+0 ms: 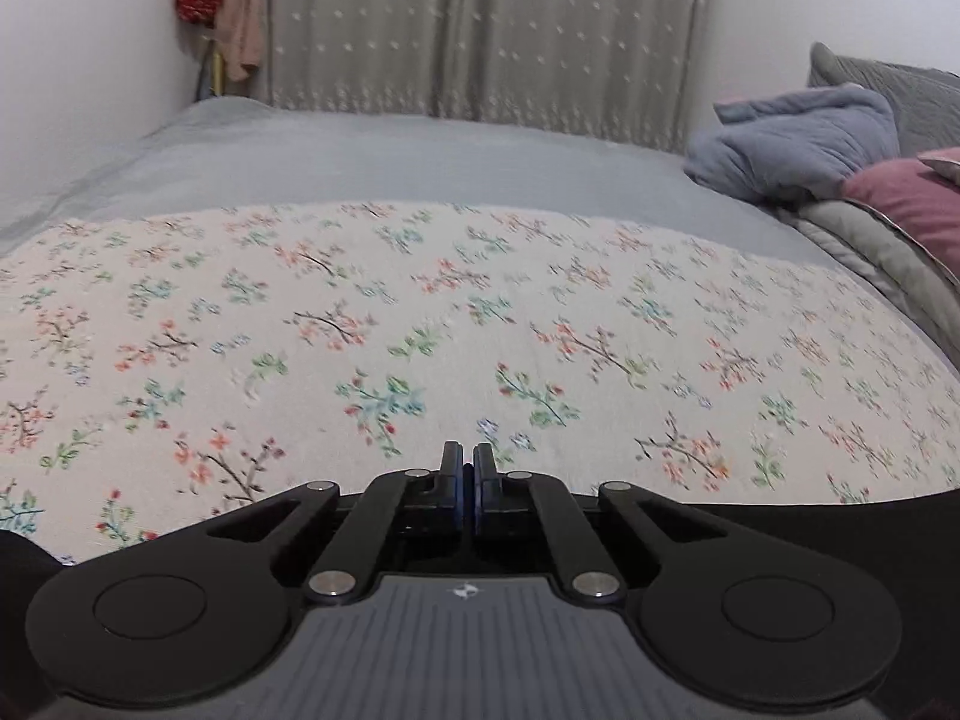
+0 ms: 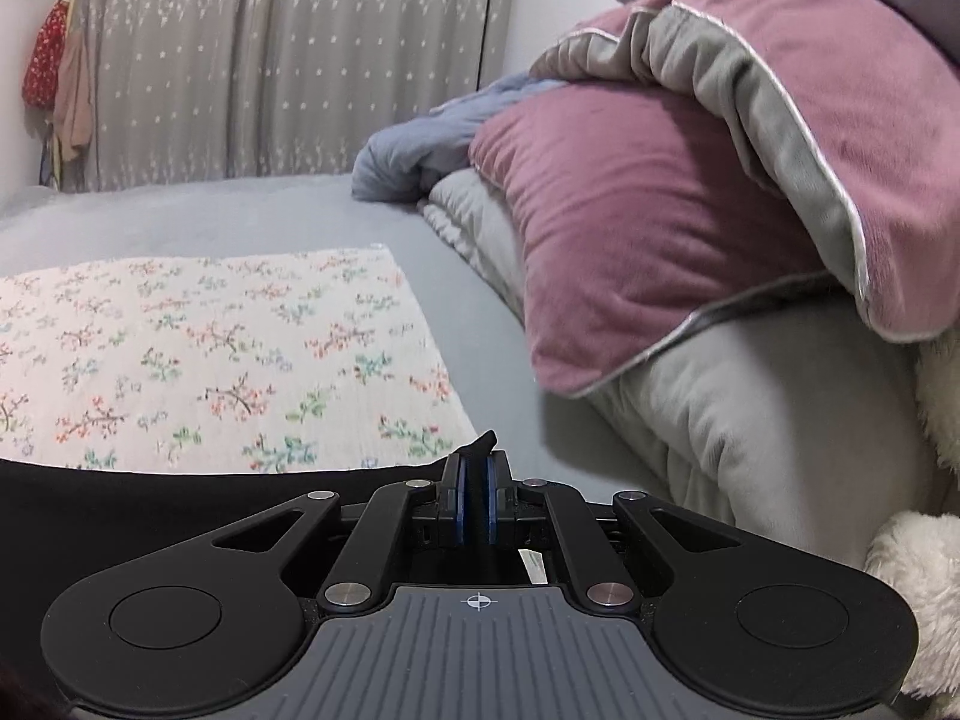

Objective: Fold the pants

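Black pants (image 2: 180, 480) pinched between right jaws.

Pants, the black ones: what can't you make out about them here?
- Left wrist view: pants mostly hidden behind the left gripper; whether it pinches them is unclear.
- Right wrist view: pants hidden below the right gripper; only an edge and a pinched tuft show.

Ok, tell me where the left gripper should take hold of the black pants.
Probably the pants' far edge, the dark hem lying across the floral cloth just ahead of the left gripper. Come from the near side, one finger over and one under. The right gripper already pinches that edge the same way.
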`<state>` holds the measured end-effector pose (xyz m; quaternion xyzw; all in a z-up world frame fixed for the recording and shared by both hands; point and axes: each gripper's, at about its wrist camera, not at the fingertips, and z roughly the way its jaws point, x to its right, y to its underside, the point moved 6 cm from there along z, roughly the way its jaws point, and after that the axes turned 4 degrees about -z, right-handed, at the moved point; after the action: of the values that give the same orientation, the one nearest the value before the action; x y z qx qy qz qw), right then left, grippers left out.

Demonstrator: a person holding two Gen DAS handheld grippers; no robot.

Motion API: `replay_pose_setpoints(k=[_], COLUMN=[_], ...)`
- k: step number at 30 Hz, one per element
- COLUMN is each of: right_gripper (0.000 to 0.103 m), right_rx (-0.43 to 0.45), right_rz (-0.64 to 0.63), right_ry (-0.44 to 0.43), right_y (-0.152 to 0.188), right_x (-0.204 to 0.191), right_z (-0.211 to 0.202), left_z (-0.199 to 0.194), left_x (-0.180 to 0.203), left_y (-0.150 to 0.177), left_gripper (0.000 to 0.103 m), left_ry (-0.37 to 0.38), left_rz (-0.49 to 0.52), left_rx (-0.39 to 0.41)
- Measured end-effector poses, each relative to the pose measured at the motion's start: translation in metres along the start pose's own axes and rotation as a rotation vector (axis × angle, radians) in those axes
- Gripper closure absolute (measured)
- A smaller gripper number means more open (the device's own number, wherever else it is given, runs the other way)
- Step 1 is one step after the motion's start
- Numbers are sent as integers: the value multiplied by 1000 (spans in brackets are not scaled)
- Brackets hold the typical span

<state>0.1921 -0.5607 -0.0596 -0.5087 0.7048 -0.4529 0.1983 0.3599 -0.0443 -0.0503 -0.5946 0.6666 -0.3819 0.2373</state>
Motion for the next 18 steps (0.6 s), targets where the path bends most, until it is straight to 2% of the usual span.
replay_pose_setpoints(k=[3, 5, 8, 9, 10, 12, 15, 18], right_gripper=[98, 96, 88, 80, 79, 76, 70, 70], right_rx=[-28, -105, -155, -151, -153, -118, -66, 15], right_rz=[2, -10, -56, -60, -59, -37, 2, -43], right_ry=[12, 28, 79, 94, 126, 154, 102, 73], right_y=[0, 11, 24, 22, 20, 9, -4, -19], right_x=[-3, -6, -10, -9, -7, 0, 6, 2], right_z=[7, 22, 36, 35, 33, 21, 2, -26], left_z=[6, 13, 12, 9, 5, -7, -29, -54], left_x=[-1, 4, 8, 8, 8, 7, 6, 2], left_y=[5, 14, 18, 16, 13, 6, 1, 1], left_gripper=[84, 83, 73, 63, 49, 40, 40, 40], left_ry=[-14, -43, -61, -60, -50, -34, -30, -33], left_rz=[-4, 44, 46, 31, 19, -2, -29, -95], left_rx=[-18, -34, -25, -19, -14, 15, 31, 26])
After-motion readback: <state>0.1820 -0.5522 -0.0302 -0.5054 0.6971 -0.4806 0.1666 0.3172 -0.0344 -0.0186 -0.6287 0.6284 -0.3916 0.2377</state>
